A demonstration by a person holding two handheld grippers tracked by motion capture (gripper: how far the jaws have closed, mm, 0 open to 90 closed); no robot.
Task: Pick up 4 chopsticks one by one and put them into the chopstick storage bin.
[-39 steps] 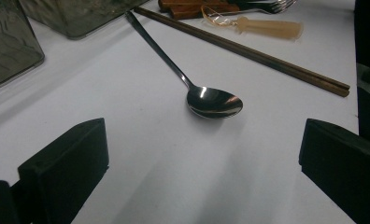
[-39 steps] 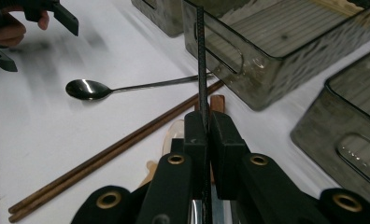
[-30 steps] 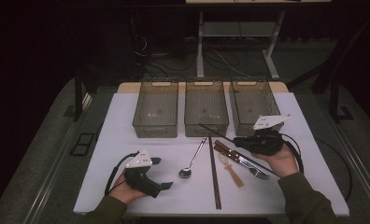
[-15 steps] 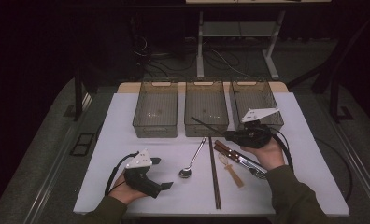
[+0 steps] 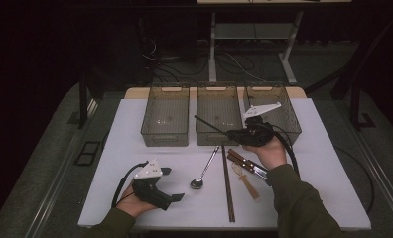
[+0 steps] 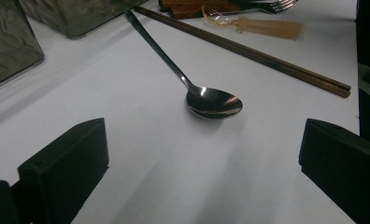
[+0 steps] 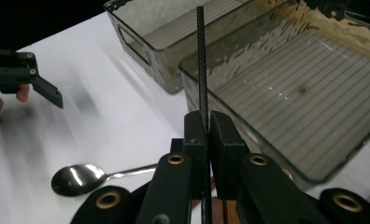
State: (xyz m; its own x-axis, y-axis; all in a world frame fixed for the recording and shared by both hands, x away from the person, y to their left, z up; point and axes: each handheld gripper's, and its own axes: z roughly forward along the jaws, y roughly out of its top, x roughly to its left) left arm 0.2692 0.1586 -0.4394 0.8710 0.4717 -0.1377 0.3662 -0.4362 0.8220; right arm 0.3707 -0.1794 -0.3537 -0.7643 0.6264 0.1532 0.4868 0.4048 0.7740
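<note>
Above the near rim of the middle bin, the right gripper has its jaws pressed shut on a thin black chopstick, which sticks out ahead of the pads and angles up over the bin's front wall. From the right gripper view the chopstick runs straight out from between the closed pads, its tip over the gap between the middle bin and the left bin.

Step in hand, as judged: carrying the chopstick to a bin for sorting. Recommended practice: bring the hand further over the bin before letting go, so the whole length clears the near wall; lower the far tip first, level the stick along the bin's long axis, then part the jaws low to the ribbed floor. Released from this height or angle, the stick could bridge the rim or roll out onto the surface.

Near the front-left corner of the white surface, the left gripper rests with jaws wide apart and nothing between them. Its own view looks at a steel spoon lying just ahead on the bare surface, untouched. A brown chopstick, wooden-handled cutlery and a pale utensil lie toward the front-middle edge, awaiting sorting.
</note>
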